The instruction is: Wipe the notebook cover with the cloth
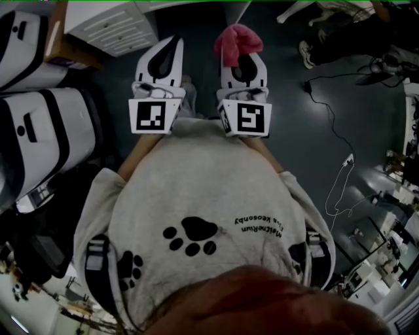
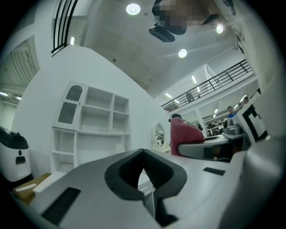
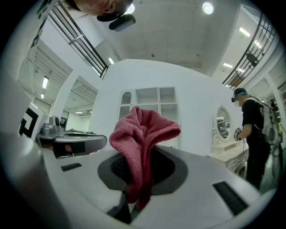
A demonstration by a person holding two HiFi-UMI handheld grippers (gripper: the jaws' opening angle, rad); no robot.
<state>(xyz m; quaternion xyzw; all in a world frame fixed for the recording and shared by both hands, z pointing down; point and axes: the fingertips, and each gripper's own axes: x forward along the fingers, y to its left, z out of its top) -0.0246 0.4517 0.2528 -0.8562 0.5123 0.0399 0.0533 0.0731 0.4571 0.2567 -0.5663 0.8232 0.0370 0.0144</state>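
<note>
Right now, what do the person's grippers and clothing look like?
Both the left gripper and right gripper are white, tapered shells with black teardrop openings between the fingers. Each carries a white cube with black square markers. The person wears a grey sweatshirt with black paw prints.

Dark grey floor (image 1: 376,131), white shelving unit (image 2: 91,129) against white wall (image 2: 42,96), oval mirror (image 3: 221,127), round ceiling lights (image 2: 132,9), railed upper gallery (image 2: 210,85)

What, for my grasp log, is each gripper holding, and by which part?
Right gripper: pink cloth, pinched at a bunched fold. Left gripper: nothing, jaws shut.
</note>
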